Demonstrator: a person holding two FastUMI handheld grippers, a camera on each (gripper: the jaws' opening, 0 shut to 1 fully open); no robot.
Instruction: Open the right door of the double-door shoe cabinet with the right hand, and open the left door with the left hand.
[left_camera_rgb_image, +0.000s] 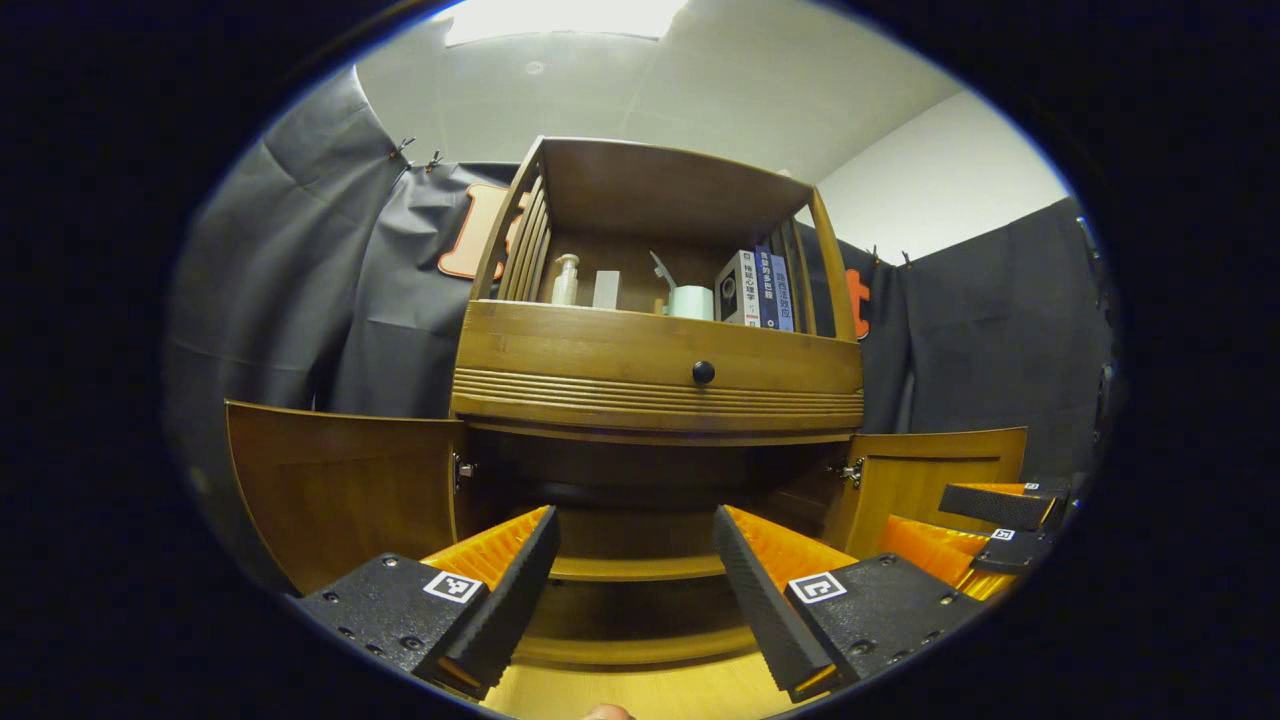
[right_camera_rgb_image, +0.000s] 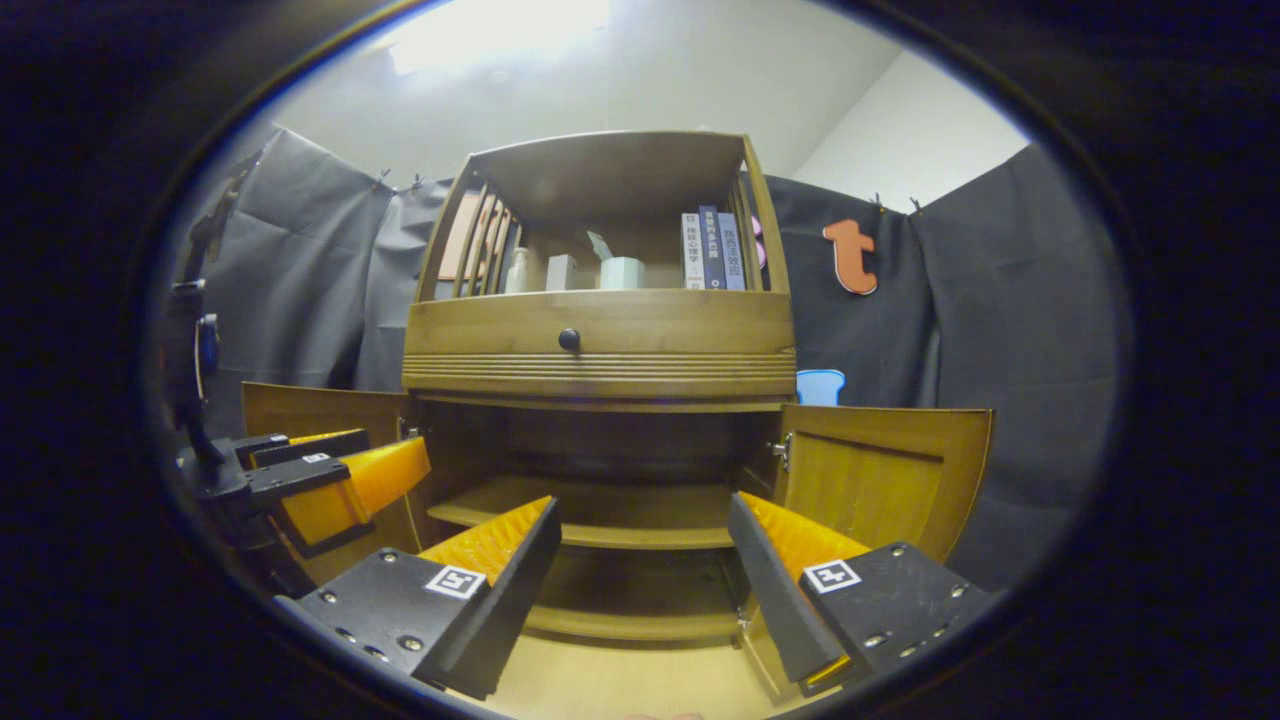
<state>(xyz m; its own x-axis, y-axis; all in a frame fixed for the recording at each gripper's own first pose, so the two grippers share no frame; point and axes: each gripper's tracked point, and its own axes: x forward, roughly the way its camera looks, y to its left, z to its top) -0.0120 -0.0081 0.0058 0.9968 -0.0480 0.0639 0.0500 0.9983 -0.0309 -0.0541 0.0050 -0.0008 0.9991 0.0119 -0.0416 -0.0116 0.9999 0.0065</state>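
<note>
Shoe cabinet (left_camera_rgb_image: 655, 360) stands on the floor, centre of both views. Left door (left_camera_rgb_image: 340, 490) and right door (right_camera_rgb_image: 880, 485) both swung wide open, inner shelf (right_camera_rgb_image: 590, 515) exposed. Drawer w/ black knob (left_camera_rgb_image: 703, 372) above the doors; books (left_camera_rgb_image: 760, 290), bottle (left_camera_rgb_image: 565, 280) on top shelf. Left hand-held gripper (left_camera_rgb_image: 632, 580) jaws apart, holding nothing, in front of the opening. Right hand-held gripper (right_camera_rgb_image: 640, 585) same: spread, empty.

The shoe cabinet (left_camera_rgb_image: 655, 350) is warm wood with a smooth, faintly glossy finish; both doors, the left door (left_camera_rgb_image: 340, 490) and the right door (right_camera_rgb_image: 880, 480), look alike. Its drawer knob (left_camera_rgb_image: 703, 372) is dark and shiny. The hinges (left_camera_rgb_image: 852, 472) look metal. The booth wall (right_camera_rgb_image: 1000, 330) is matt cloth.
</note>
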